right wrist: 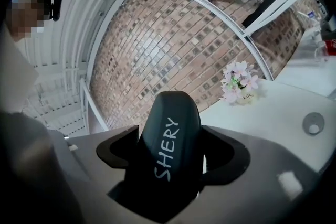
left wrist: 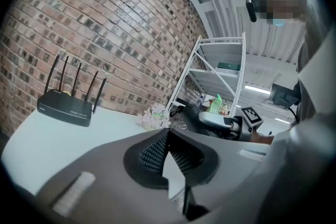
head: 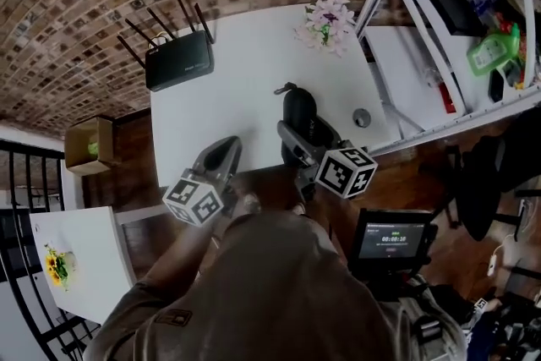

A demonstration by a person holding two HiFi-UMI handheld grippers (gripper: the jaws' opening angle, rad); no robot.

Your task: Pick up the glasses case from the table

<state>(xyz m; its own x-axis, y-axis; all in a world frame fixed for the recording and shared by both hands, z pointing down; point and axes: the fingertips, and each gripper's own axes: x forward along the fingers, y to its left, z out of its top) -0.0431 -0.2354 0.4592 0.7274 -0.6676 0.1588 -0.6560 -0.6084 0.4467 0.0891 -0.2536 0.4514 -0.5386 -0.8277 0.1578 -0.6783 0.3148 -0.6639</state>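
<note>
The black glasses case, with "SHERY" in white letters on it, is lifted off the white table. My right gripper is shut on it, a jaw on either side of its near end, while its far end sticks out past the jaws. My left gripper hovers at the table's near edge, left of the case, its jaws shut with nothing between them. The left gripper view also shows the right gripper holding the case at the right.
A black router with antennas sits at the table's far left. A small pot of pink flowers stands at the far right and a small grey round thing at the right edge. A white shelf unit adjoins the table.
</note>
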